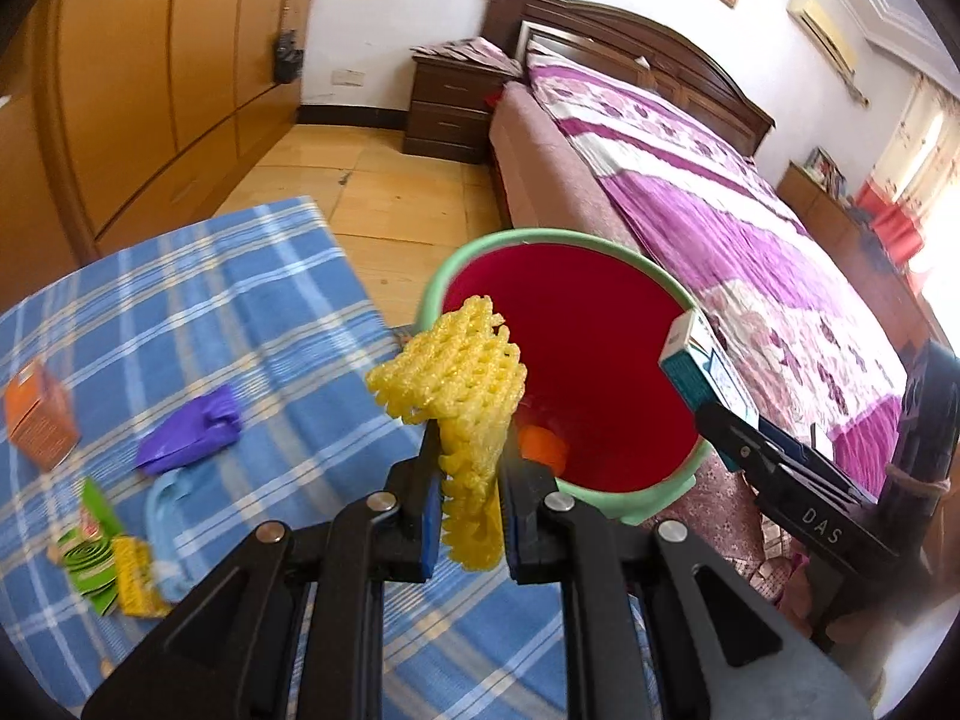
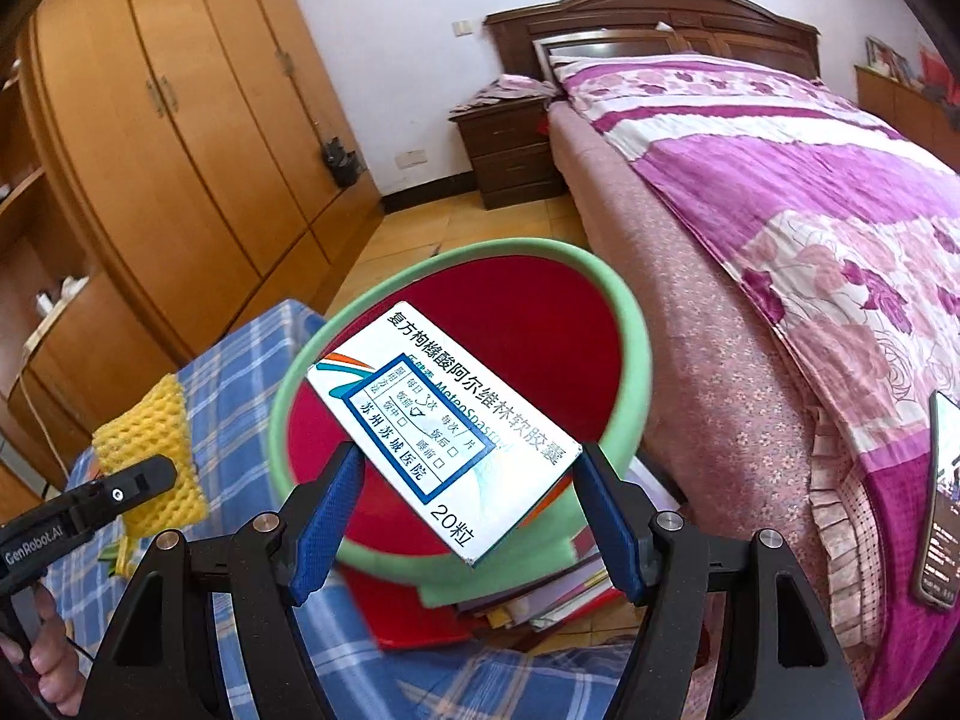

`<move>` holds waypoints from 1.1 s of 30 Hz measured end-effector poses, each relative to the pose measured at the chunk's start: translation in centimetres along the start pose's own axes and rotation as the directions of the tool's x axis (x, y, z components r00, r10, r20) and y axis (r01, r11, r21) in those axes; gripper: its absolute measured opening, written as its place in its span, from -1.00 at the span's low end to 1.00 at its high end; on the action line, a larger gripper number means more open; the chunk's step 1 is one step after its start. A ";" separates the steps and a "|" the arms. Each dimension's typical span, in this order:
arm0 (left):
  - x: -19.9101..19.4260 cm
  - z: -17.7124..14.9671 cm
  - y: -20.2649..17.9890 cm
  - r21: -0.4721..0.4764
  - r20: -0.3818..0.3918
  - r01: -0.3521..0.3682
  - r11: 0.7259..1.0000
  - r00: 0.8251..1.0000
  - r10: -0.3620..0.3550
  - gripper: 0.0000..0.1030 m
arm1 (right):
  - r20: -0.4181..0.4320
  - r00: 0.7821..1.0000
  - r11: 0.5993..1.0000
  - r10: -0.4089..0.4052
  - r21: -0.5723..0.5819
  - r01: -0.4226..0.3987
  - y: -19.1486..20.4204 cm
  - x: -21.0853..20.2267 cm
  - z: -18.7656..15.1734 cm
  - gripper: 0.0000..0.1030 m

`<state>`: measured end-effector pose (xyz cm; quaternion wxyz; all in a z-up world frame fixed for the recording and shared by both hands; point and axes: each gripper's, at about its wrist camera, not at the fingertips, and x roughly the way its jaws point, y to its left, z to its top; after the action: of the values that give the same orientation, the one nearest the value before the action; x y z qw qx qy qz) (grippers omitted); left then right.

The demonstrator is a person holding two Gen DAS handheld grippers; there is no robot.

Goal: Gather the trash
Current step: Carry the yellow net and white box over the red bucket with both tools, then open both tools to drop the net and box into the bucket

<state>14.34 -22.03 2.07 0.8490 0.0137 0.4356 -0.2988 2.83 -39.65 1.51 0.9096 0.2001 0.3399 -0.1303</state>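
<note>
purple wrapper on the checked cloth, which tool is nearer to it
Left. The left tool, holding the yellow foam net, sits just right of the purple wrapper. The right tool, holding the medicine box, is across the red bin.

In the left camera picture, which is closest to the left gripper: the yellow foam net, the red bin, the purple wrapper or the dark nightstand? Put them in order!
From the left gripper, nearest first:
1. Yellow foam net: pinched in its jaws.
2. Red bin: just ahead, slightly right.
3. Purple wrapper: off to the left on the blue checked cloth.
4. Dark nightstand: far back beside the bed.
</note>
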 end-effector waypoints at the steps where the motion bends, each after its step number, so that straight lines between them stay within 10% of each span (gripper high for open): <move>1: 0.3 0.1 -0.3 0.007 -0.004 0.002 1.000 1.000 -0.002 -0.70 | 0.001 1.000 1.000 0.000 0.007 0.000 -0.4 0.2 0.1 0.41; 13: 3.8 1.4 -2.8 0.080 -0.021 0.016 0.997 1.000 -0.015 -0.69 | 0.005 1.000 0.998 0.016 0.059 -0.016 -2.2 1.4 0.8 0.44; 24: 4.1 2.0 -3.2 0.085 -0.002 0.014 0.996 1.000 -0.014 -0.06 | 0.023 0.999 0.999 0.022 0.040 -0.023 -2.1 1.6 1.2 0.44; 33: 3.3 1.8 -2.6 0.068 0.007 0.006 0.998 1.000 -0.006 -0.06 | 0.034 0.999 0.998 0.005 0.059 -0.007 -2.5 1.2 1.1 0.44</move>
<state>15.74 -26.26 1.31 0.8486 0.0401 0.4224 -0.3160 3.37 -42.54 0.83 0.9094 0.2256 0.3197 -0.1410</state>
